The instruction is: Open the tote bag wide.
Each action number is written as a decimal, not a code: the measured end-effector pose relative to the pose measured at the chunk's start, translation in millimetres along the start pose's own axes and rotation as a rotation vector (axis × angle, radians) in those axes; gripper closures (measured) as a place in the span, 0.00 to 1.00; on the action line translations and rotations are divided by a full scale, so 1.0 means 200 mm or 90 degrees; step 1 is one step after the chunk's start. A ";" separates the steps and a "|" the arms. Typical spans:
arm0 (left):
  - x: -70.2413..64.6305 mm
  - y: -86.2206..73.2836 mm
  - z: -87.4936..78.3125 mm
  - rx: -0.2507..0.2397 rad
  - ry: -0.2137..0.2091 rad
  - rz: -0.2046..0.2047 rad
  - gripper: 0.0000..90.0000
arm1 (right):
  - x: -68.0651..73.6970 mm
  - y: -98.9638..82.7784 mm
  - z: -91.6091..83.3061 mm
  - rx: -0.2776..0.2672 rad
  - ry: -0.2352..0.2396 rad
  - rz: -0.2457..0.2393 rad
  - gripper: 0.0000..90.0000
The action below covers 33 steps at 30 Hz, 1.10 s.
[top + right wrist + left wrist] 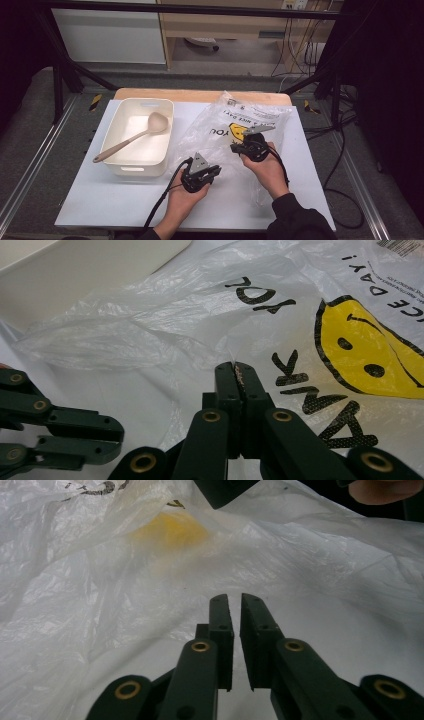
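A clear plastic bag (250,117) printed with a yellow smiley face lies crumpled on the white mat right of centre. My left gripper (216,171) sits at the bag's near left edge. In the left gripper view its jaws (236,600) are drawn to a thin slit with the bag's film (325,570) in it. My right gripper (234,148) rests on the bag just beside the smiley. In the right gripper view its jaws (236,366) are pressed together, with a wisp of the film (175,325) pinched at the tips. The left gripper (60,435) lies low at the left of that view.
A cream plastic bin (141,103) stands on the left of the mat with a beige ladle (130,140) leaning in it, handle over the near left rim. The bin's wall (75,275) lies ahead and to the left in the right gripper view. Cables trail off the table's right side.
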<state>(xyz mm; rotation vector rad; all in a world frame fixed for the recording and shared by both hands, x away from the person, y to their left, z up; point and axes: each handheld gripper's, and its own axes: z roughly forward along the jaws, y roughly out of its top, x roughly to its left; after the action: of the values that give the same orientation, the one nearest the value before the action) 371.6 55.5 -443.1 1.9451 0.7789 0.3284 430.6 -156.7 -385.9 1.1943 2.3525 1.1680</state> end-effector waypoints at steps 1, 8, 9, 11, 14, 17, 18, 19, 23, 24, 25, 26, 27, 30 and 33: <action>0.00 0.00 0.01 0.001 -0.002 -0.003 0.98 | 0.01 0.00 0.00 0.003 -0.001 0.003 1.00; 0.02 -0.01 0.10 0.019 -0.004 -0.008 1.00 | 0.01 0.01 0.01 0.002 -0.003 0.006 1.00; 0.02 -0.01 0.11 0.026 -0.005 -0.008 1.00 | 0.02 0.01 0.01 0.002 -0.003 0.007 1.00; 0.02 0.00 0.13 0.036 -0.005 -0.005 1.00 | 0.02 0.01 0.01 0.006 -0.003 0.010 1.00; 0.02 0.02 0.15 0.042 -0.001 0.009 1.00 | 0.02 0.01 0.01 0.005 -0.003 0.010 1.00; 0.02 0.04 0.19 0.053 0.002 0.021 1.00 | 0.02 0.01 0.01 0.003 -0.005 0.011 1.00; 0.01 0.04 0.20 0.059 0.004 0.026 1.00 | 0.01 0.01 0.01 0.003 -0.006 0.010 1.00; 0.01 0.04 0.21 0.063 0.005 0.032 1.00 | 0.01 0.01 0.01 0.000 -0.005 0.012 1.00; 0.00 0.05 0.24 0.091 0.010 0.055 1.00 | -0.01 0.02 0.00 -0.002 -0.008 0.021 1.00; 0.00 0.05 0.24 0.094 0.011 0.059 1.00 | -0.01 0.02 0.00 -0.001 -0.009 0.023 1.00; -0.01 0.05 0.25 0.099 0.012 0.061 1.00 | -0.02 0.02 0.00 -0.004 -0.010 0.024 1.00; -0.01 0.05 0.25 0.107 0.013 0.065 1.00 | -0.03 0.02 0.00 -0.004 -0.010 0.025 1.00; -0.01 0.05 0.26 0.113 0.013 0.067 1.00 | -0.03 0.02 0.00 -0.004 -0.010 0.025 1.00; -0.01 0.05 0.26 0.121 0.009 0.064 1.00 | -0.03 0.04 -0.01 -0.010 -0.012 0.030 1.00; 0.00 0.05 0.26 0.121 0.008 0.060 1.00 | -0.03 0.05 -0.01 -0.010 -0.014 0.032 1.00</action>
<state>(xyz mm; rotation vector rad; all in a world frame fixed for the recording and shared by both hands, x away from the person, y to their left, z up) 403.0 14.9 -459.6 2.1641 0.7501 0.3330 438.8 -160.2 -378.4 1.2615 2.3052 1.1810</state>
